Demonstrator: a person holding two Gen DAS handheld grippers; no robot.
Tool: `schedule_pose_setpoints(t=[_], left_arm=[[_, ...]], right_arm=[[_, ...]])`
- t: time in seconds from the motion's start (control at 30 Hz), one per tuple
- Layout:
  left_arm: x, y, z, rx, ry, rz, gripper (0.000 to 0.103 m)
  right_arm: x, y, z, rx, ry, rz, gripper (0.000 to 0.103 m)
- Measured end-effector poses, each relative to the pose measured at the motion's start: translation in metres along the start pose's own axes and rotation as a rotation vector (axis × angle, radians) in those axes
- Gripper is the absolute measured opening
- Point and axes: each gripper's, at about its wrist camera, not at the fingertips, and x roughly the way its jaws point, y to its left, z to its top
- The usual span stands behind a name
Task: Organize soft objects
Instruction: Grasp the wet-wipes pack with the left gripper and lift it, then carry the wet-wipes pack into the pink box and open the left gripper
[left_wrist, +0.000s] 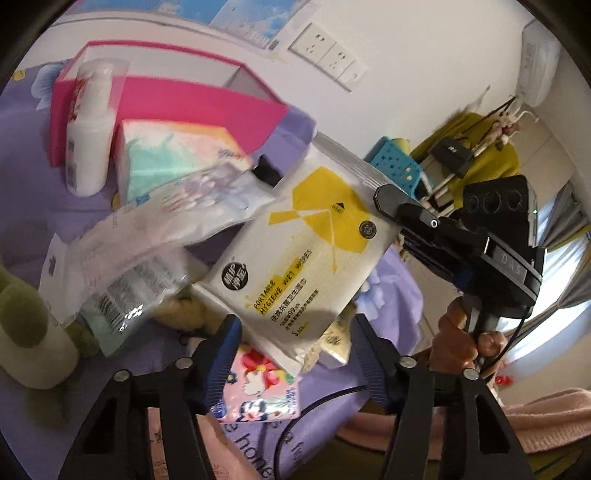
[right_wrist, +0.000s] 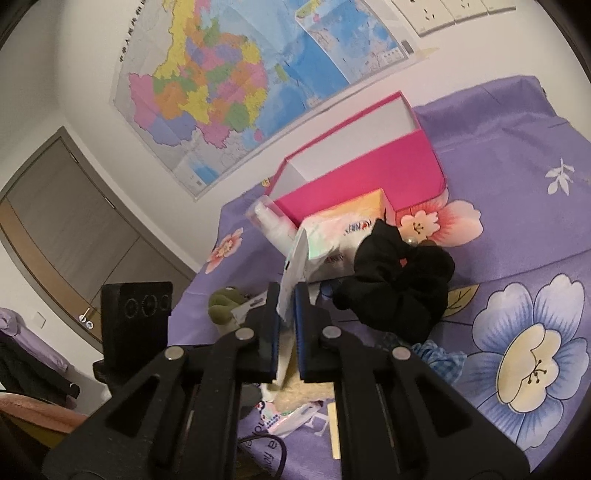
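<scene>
My right gripper (right_wrist: 286, 306) is shut on a white and yellow wet wipes pack (left_wrist: 306, 254), held edge-on (right_wrist: 291, 273) above the purple floral bedsheet. In the left wrist view the right gripper (left_wrist: 388, 199) pinches the pack's upper right corner. My left gripper (left_wrist: 295, 325) is open and empty below the pack. A clear plastic packet (left_wrist: 140, 251) hangs left of the pack, blurred. An open pink box (right_wrist: 365, 177) stands behind; it also shows in the left wrist view (left_wrist: 199, 103).
A white pump bottle (left_wrist: 88, 129) and a tissue pack (left_wrist: 173, 155) stand before the box. A black scrunchie (right_wrist: 399, 280), a green plush (right_wrist: 225, 299), a pink floral tissue packet (left_wrist: 258, 387) and a blue checked cloth (right_wrist: 439, 358) lie on the sheet (right_wrist: 498, 166).
</scene>
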Motion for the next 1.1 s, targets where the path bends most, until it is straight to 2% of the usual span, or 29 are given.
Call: schedule_pose_setpoints(t=[0.1, 0.23, 0.33, 0.43, 0.57, 0.7, 0.83, 0.9, 0.97, 1.1], left_arm=[[-0.012, -0.012, 0.011, 0.03, -0.032, -0.023, 0.054], [-0.024, -0.03, 0.029, 0.095, -0.078, 0.002, 0.054], [-0.024, -0.026, 0.028, 0.11, -0.092, 0.04, 0.054], [-0.017, -0.014, 0.025, 0.079, -0.059, 0.052, 0.054], [-0.004, -0.005, 0.018, 0.061, -0.007, 0.057, 0.056], [0.009, -0.011, 0.011, 0.069, 0.05, 0.009, 0.056], [0.028, -0.021, 0.004, 0.099, 0.122, -0.008, 0.057], [0.031, -0.023, 0.004, 0.1, 0.129, -0.014, 0.061], [0.032, -0.021, 0.006, 0.065, 0.137, -0.06, 0.072], [0.033, -0.017, 0.011, 0.022, 0.122, -0.04, 0.072]], right_arm=[[-0.004, 0.009, 0.007, -0.012, -0.016, 0.038, 0.008], [-0.009, 0.022, 0.021, -0.037, -0.052, 0.077, 0.006], [-0.011, 0.028, 0.029, -0.065, -0.073, 0.07, 0.006], [-0.009, 0.024, 0.035, -0.075, -0.079, 0.044, 0.006], [0.0, -0.002, 0.041, -0.002, -0.081, 0.026, 0.006], [0.004, -0.026, 0.044, 0.084, -0.101, 0.019, 0.006], [0.0, -0.046, 0.042, 0.141, -0.117, -0.038, 0.006], [-0.003, -0.055, 0.038, 0.169, -0.116, -0.073, 0.006], [-0.006, -0.067, 0.034, 0.207, -0.107, -0.098, 0.006], [-0.005, -0.082, 0.018, 0.263, -0.057, -0.13, 0.006]])
